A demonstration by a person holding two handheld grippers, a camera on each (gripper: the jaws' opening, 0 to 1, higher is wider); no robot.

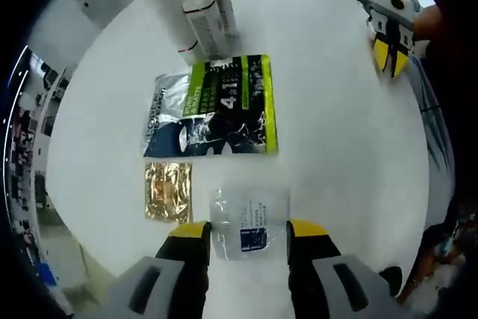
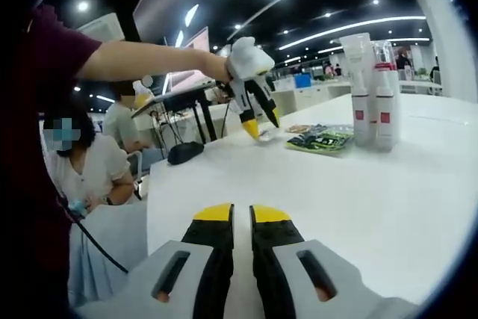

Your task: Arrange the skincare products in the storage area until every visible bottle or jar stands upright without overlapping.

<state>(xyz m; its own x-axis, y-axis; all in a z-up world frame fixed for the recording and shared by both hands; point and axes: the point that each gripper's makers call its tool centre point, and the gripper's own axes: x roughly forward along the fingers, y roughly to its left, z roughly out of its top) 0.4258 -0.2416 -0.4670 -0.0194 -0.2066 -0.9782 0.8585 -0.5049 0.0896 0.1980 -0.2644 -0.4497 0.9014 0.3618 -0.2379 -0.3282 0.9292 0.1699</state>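
The left hand-held gripper [image 1: 249, 235] hovers over the white surface [image 1: 343, 155], jaws apart around a clear sachet [image 1: 249, 223], not visibly clamping it; a gold sachet [image 1: 168, 192] and green-black packet [image 1: 213, 106] lie beyond; white bottles [image 1: 205, 13] stand upright; the right hand-held gripper [image 2: 240, 218] has jaws together, empty.

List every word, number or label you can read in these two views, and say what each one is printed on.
"4.1": large white figures on the green and black sachet; its smaller lines are too blurred to read.
Silver sachet: print along its edge, blurred, unreadable.
Clear sachet between the left gripper jaws: dark label with small print, unreadable.
Gold sachet: no text visible.
White bottles: red label patches, too small to read.
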